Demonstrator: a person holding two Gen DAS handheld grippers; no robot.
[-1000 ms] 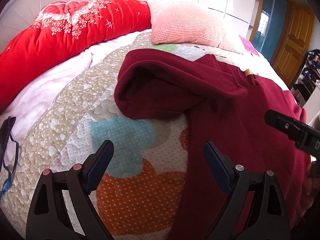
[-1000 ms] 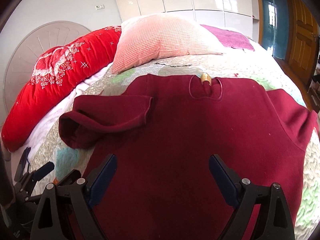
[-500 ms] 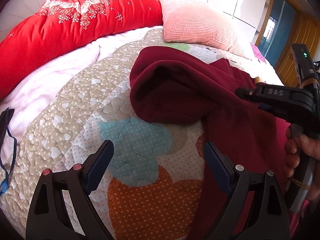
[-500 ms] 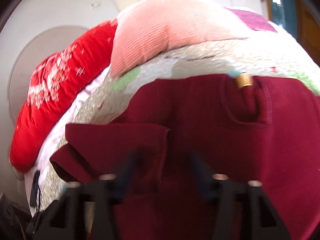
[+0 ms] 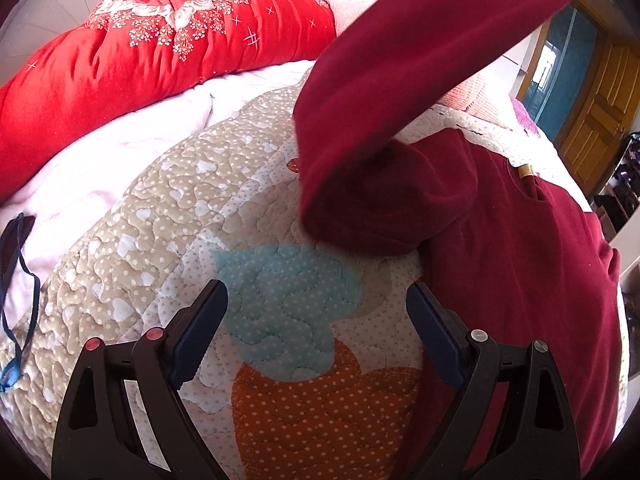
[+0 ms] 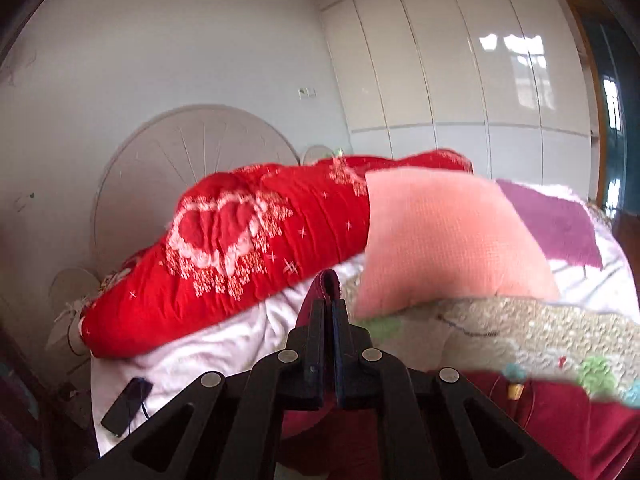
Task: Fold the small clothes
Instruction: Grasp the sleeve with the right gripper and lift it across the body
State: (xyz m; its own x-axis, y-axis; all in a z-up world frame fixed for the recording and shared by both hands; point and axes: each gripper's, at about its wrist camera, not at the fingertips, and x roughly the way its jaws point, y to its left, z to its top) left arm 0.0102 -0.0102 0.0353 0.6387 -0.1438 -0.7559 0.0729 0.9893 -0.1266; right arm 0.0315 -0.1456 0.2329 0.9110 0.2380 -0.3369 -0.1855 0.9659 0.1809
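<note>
Dark red sleeve is pinched tight in the right gripper, up off the quilt. The left gripper is wide open, holding nothing, just above the quilt.

Quilt: patchwork bedspread of beige, blue and orange dotted patches, under and ahead of the tongs.
Duvet: rolled red floral satin duvet, far ahead, left.
Pillow: pink ribbed pillow, ahead, right of the duvet.
Headboard: round white headboard, behind the duvet.
Wardrobe: glossy white wardrobe, far ahead.
</note>
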